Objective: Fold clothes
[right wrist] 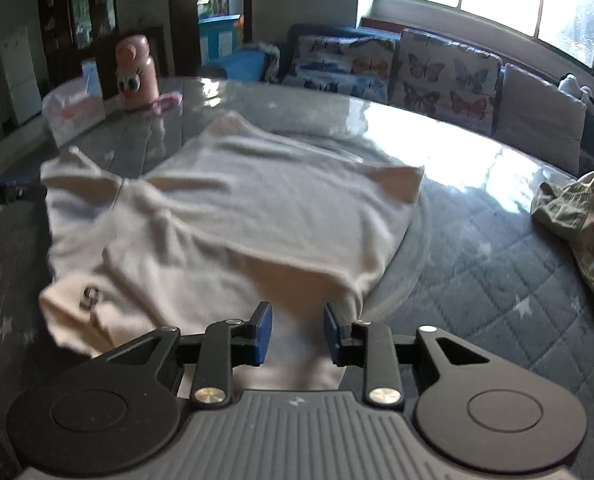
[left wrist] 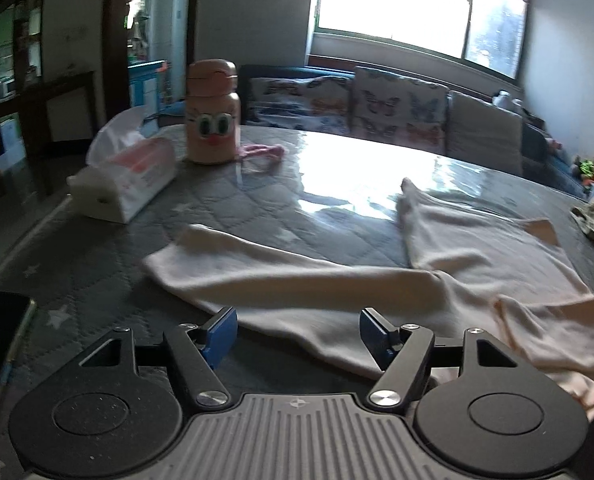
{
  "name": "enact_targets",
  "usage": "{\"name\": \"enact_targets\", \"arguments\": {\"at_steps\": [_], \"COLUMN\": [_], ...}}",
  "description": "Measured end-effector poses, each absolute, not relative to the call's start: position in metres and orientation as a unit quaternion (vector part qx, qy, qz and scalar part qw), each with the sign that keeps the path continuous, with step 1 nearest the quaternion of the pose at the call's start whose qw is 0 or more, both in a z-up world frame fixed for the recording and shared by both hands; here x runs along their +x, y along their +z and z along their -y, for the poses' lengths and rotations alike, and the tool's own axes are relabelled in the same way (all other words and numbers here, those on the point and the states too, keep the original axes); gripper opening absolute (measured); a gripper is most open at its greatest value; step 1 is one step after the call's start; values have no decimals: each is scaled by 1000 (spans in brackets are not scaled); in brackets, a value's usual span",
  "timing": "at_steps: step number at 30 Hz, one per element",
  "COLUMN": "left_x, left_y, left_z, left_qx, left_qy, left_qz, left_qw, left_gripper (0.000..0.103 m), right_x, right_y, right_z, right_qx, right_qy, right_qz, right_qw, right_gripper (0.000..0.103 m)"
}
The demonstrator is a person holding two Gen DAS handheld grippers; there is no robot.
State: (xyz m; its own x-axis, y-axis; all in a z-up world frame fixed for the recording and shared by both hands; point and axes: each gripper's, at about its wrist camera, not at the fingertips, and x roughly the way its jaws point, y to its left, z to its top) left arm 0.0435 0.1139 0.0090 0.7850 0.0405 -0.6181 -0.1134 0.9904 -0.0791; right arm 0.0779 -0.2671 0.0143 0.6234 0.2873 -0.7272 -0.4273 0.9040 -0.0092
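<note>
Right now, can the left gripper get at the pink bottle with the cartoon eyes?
Probably yes. The left gripper stands open, and only the flat cream garment and bare quilted tabletop lie before the pink bottle.

Table: gray quilted table point(right wrist: 477, 280) with stars.
On it: white shirt point(right wrist: 233, 216), pink bottle point(left wrist: 213, 114), tissue box point(left wrist: 127, 182), green cloth point(right wrist: 581, 224), phone point(left wrist: 1, 344).

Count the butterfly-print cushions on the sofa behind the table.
2. One butterfly cushion sits toward the left of the sofa; the second butterfly cushion is right beside it. A plain cushion follows on the right. Others may be hidden.
</note>
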Motion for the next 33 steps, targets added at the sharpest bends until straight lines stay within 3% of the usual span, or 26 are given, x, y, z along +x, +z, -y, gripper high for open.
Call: {"name": "enact_targets", "arguments": {"at_steps": [2,7,9,20,25,27,30,33], "left_x": [47,45,42,41,56,61,63,64], "left_y": [8,9,14,18,5,-2,-5,2], "left_z": [-119,-125,-116,-6,23,27,28,30], "left_qx": [-59,-80,-90,-14,15,17,20,23], "left_qy": [51,54,21,-164,-176,-175,-173,-171], "left_qz": [-327,-335,-333,-339,-368,-381,-384,-377], "left_qw": [942,937,938,926,913,908,907,910], "left_gripper": [71,71,69,62,50,40,12,5], "right_x": [87,92,88,55,42,39,33,30], "right_y": [8,3,7,8,5,3,1,-1], "right_z": [268,274,276,292,298,299,299,298], "right_qx": [-86,-71,-71,-84,-89,-84,-82,-81], "right_qy": [196,193,193,176,168,168,167,169], "right_qz": [-391,-394,-389,-384,-374,-372,-365,-357], "right_qw": [895,896,898,902,908,909,912,915], "right_gripper": [39,39,47,60,71,76,78,83]}}
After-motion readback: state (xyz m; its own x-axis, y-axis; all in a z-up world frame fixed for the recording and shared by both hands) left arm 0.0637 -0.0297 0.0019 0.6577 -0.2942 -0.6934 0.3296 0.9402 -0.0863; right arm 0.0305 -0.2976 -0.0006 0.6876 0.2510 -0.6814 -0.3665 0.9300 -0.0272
